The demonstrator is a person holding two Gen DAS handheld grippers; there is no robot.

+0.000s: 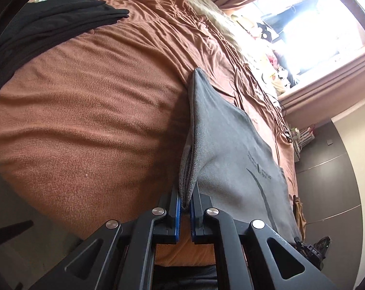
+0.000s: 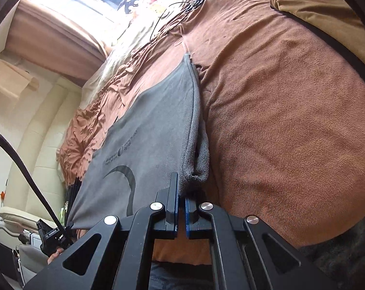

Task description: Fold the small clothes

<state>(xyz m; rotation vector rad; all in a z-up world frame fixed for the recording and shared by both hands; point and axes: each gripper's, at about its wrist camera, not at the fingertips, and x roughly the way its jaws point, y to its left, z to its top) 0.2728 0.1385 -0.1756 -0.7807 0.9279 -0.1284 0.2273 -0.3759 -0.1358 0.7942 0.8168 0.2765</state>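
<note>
A grey garment (image 1: 226, 149) with a dark printed logo is stretched between my two grippers, lifted off the brown fleece blanket (image 1: 85, 125). My left gripper (image 1: 186, 203) is shut on one near corner of it, the folded hem bunched between the blue pads. In the right wrist view the same grey garment (image 2: 153, 135) hangs from my right gripper (image 2: 181, 193), which is shut on its other near corner. The left gripper (image 2: 51, 235) shows far off at the lower left there, pinching the cloth's far corner. The garment's far edge rests on the bed.
Folded black clothes (image 1: 42, 24) lie on the bed at the upper left. A tan cloth (image 2: 322, 14) lies at the bed's far right corner. A bright window with curtains (image 1: 310, 24), soft toys and a black cable (image 2: 167, 19) lie beyond the bed. A dark wardrobe (image 1: 332, 169) stands beside it.
</note>
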